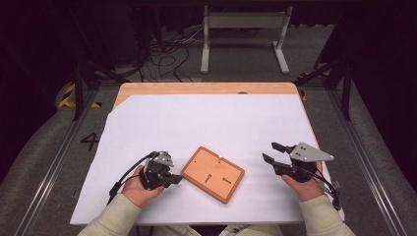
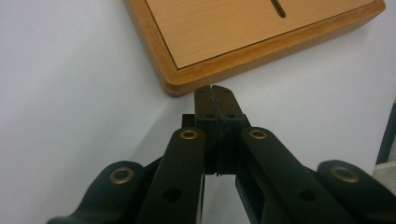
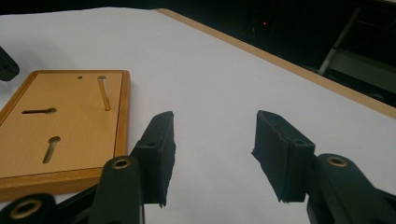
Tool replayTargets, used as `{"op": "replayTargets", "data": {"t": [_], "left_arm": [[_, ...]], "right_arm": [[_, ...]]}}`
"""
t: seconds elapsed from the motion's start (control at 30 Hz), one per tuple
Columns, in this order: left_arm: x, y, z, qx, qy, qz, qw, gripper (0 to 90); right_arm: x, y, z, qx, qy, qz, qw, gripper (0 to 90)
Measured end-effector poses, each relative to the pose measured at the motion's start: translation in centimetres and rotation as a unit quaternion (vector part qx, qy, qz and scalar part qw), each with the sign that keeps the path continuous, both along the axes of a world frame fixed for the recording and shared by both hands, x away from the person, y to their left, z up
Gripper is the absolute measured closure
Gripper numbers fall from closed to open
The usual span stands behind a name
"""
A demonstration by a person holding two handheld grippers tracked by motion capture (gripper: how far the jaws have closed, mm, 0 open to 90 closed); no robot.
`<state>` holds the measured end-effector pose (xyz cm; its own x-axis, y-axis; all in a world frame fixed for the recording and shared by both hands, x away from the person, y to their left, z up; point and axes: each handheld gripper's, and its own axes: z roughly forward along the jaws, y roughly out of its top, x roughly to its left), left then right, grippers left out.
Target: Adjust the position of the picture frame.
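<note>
Scene: a person holds a pair of tongs in each hand over a bench covered with a white sheet (image 1: 206,123); a wooden board (image 1: 213,174) with slots cut in its top lies flat between them.
Left tongs (image 1: 173,180): jaws pressed together with nothing between them, tips just beside the board's near corner (image 2: 173,84), low over the sheet.
Right tongs (image 1: 271,152): jaws spread wide and empty, well apart from the board, which lies off to their left.
Board position: turned at an angle to the bench edge, resting loose on the sheet, a small pale peg (image 1: 221,157) at its far edge.
Risk, sliding: a push from the closed left tips would likely skate the board across the smooth sheet, since nothing braces its other side.
Risk, pivoting: contact at a corner tends to spin the board rather than move it straight.
Risk, sheet: tips dragged this low may snag or wrinkle the sheet.
Risk, grip: the board's thin, flat edge gives the spread right jaws little to bite, so a pinch may slip.
</note>
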<state>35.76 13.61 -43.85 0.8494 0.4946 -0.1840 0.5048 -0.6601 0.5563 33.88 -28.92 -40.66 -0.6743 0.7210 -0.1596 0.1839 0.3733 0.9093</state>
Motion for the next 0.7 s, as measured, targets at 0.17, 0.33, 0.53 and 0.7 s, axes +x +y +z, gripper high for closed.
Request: {"op": "replayTargets", "data": {"t": [0.17,0.33,0.53,0.7], "left_arm": [[0.3,-0.6,-0.1,0.016,-0.019,-0.004,0.9997,89.9],[0.5,-1.2,-0.4,0.022,-0.017,0.001,0.9996,89.9],[1.7,-1.9,-0.6,0.025,-0.039,0.017,0.9988,89.9],[2.8,-3.0,-0.8,0.028,-0.052,0.028,0.9979,89.9]], "right_arm": [[-0.1,0.0,0.0,0.002,0.002,-0.003,1.0,47.5],[-0.2,-0.2,0.1,0.003,0.003,-0.006,1.0,47.6],[-0.3,-0.1,0.0,0.0,0.012,-0.005,0.9999,48.3],[-0.1,-0.1,-0.1,0.004,0.043,0.005,0.9991,53.2]]}}
